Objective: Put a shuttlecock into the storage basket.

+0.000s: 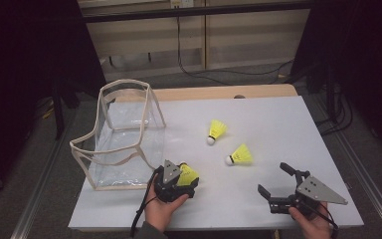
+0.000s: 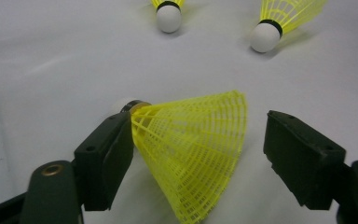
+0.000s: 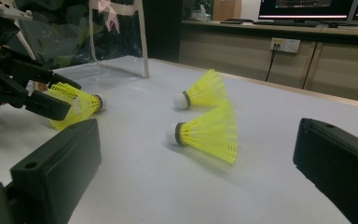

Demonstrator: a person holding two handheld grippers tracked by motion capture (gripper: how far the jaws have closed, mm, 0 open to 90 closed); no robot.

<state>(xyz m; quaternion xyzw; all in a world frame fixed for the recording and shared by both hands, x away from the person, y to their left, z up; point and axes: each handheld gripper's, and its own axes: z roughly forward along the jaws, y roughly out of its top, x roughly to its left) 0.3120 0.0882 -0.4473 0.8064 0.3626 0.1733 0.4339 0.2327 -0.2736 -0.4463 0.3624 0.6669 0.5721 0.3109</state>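
A yellow shuttlecock [image 2: 191,154] is seen lying on the white tabletop [image 1: 258,199] between the jaws of the left gripper [image 2: 198,158], just beside the clear bag [image 1: 122,134]; one jaw is touched by its skirt, the other stands apart. The right gripper [image 1: 278,181] is held wide open and empty.

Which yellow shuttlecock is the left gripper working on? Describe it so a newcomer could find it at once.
Start at the clear plastic bag with beige trim at the white table's left. Just off its near right corner lies a yellow mesh shuttlecock. Unlike the two shuttlecocks lying free mid-table, it sits between the left gripper's black jaws.
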